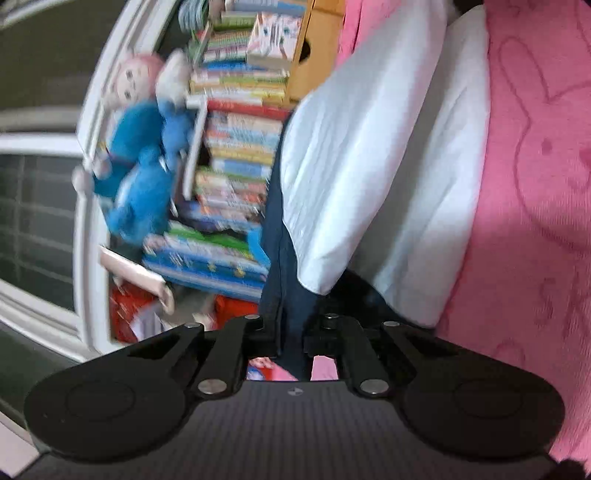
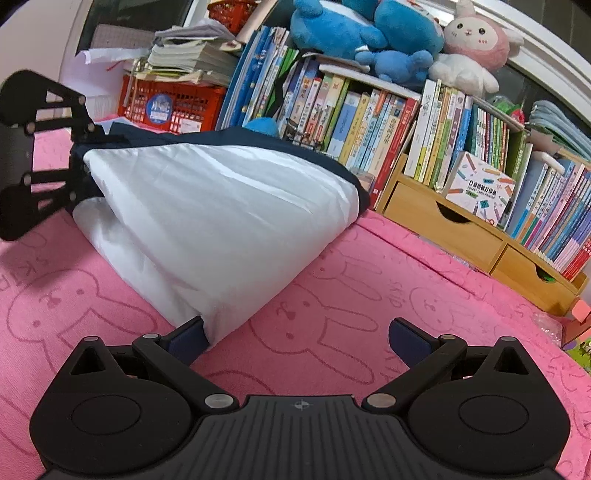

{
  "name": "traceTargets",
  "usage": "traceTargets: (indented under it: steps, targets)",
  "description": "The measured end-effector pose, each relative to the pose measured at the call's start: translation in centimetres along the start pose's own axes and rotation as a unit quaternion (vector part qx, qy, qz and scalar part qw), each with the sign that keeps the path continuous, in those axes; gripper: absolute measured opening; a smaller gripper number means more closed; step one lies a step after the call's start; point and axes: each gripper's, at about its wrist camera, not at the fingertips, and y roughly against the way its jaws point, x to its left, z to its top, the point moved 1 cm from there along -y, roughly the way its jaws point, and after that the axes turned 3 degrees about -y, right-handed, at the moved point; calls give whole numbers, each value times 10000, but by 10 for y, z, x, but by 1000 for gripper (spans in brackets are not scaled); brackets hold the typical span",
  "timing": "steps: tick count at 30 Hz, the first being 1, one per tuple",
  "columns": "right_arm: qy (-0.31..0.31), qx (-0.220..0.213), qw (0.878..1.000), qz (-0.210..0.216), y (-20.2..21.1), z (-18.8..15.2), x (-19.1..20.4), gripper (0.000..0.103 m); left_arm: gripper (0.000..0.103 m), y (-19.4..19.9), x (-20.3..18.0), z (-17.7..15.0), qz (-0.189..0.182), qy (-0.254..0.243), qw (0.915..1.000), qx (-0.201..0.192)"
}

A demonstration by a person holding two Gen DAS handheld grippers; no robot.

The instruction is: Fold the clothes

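Observation:
A folded garment, white (image 2: 207, 206) with a navy edge (image 2: 280, 144), lies on a pink rabbit-print blanket (image 2: 332, 314). My left gripper (image 1: 290, 332) is shut on the navy edge (image 1: 275, 258), and the white folds (image 1: 369, 166) stretch away beyond it. In the right wrist view its black linkage (image 2: 48, 110) shows at the garment's far left end. My right gripper (image 2: 297, 339) stands open low over the blanket. Its left finger pad (image 2: 188, 339) sits right beside the garment's near white corner, and nothing lies between the jaws.
Rows of upright books (image 2: 369, 122) and a wooden drawer unit (image 2: 443, 225) line the blanket's far edge. A red crate (image 2: 170, 103) with paper stacks stands at back left. Blue and pink plush toys (image 2: 369, 33) sit on top of the books.

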Motion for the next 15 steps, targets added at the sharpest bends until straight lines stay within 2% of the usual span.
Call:
traceTargets:
  steps: [3,5,15]
  targets:
    - [262,-25,9996,-96,-2,3,10,103,6,1,-14,-4,-448,33,9989,111]
    - [401,-43,9991,-135,-4,3,13,103,6,2,-9,-5,-599,328,9975,193]
    - [717,-177,9973,34,-6,10,13,103,5,7,-5,-17,-793,718,9937,321]
